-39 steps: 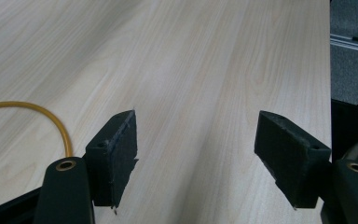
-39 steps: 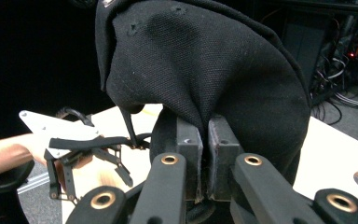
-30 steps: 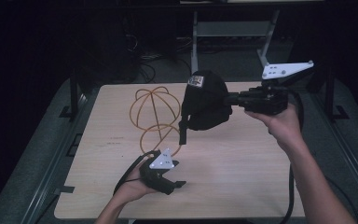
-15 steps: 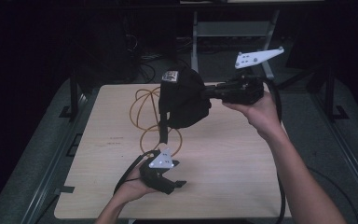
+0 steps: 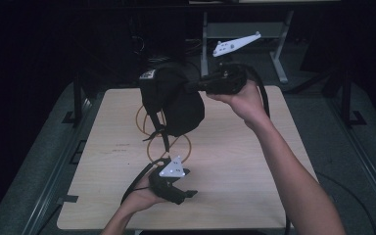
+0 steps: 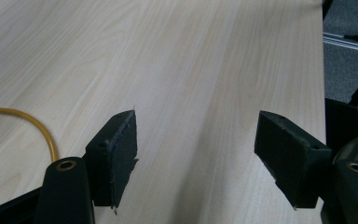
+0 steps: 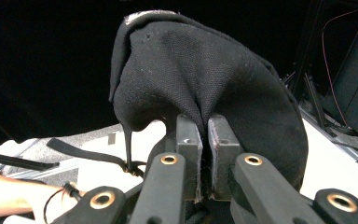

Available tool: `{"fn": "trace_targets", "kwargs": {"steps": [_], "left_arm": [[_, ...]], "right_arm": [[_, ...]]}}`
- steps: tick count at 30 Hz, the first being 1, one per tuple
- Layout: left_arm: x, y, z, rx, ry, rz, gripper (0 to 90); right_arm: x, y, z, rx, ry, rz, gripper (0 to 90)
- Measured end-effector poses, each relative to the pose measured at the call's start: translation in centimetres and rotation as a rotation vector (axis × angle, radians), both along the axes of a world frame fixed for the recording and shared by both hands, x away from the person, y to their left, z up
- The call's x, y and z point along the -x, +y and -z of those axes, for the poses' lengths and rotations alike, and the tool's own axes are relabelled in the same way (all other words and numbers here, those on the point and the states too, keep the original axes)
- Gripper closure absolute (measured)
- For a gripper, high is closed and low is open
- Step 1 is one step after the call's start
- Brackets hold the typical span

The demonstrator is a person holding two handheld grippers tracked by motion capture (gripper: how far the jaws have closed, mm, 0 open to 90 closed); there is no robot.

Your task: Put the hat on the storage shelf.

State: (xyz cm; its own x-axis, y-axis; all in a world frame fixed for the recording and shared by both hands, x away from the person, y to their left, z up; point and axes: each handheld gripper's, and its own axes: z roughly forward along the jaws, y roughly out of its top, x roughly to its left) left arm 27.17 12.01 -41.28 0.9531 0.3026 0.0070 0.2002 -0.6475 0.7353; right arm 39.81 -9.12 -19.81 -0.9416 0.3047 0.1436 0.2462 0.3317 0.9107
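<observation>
A dark room surrounds the pale wooden table (image 5: 235, 161). At upper centre your right gripper (image 7: 204, 154) pinches the black cap (image 5: 174, 100); its dangling strap (image 5: 165, 137) could snag the yellow wire frame (image 5: 149, 129). Your left gripper (image 6: 196, 158) gapes wide, empty.

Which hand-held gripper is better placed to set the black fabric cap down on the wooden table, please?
Right: its hand-held gripper is shut on the black fabric cap, held above the wooden table; the left is open.
</observation>
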Motion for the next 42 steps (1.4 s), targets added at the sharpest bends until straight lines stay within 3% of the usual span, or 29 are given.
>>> {"fn": "trace_targets", "kwargs": {"steps": [9,19,27,29,32,34,42], "left_arm": [[0.1,-0.3,0.1,-0.02,0.001,0.019,29.7],[-0.1,-0.3,0.3,-0.009,0.008,0.014,29.7],[0.1,-0.5,0.3,-0.004,0.01,0.022,29.7],[0.1,-0.5,0.4,0.0,0.009,0.022,29.7],[0.2,-0.4,0.4,-0.004,0.012,0.021,29.7],[0.1,-0.4,0.5,-0.007,0.011,0.023,29.7],[0.3,-0.2,0.5,0.001,0.007,0.015,29.6]], "right_arm": [[-1.5,3.0,0.4,-0.03,0.014,-0.004,85.2],[-2.7,5.7,1.5,-0.065,0.024,0.019,84.7],[-3.3,8.5,2.3,-0.053,0.027,0.033,83.8],[-3.6,9.2,2.7,-0.04,0.036,0.04,80.4],[-4.1,10.1,3.4,-0.006,0.054,0.07,64.9],[-4.1,10.4,3.7,0.017,0.032,0.082,58.0],[-3.7,9.5,3.9,0.026,0.051,0.081,48.7]]}}
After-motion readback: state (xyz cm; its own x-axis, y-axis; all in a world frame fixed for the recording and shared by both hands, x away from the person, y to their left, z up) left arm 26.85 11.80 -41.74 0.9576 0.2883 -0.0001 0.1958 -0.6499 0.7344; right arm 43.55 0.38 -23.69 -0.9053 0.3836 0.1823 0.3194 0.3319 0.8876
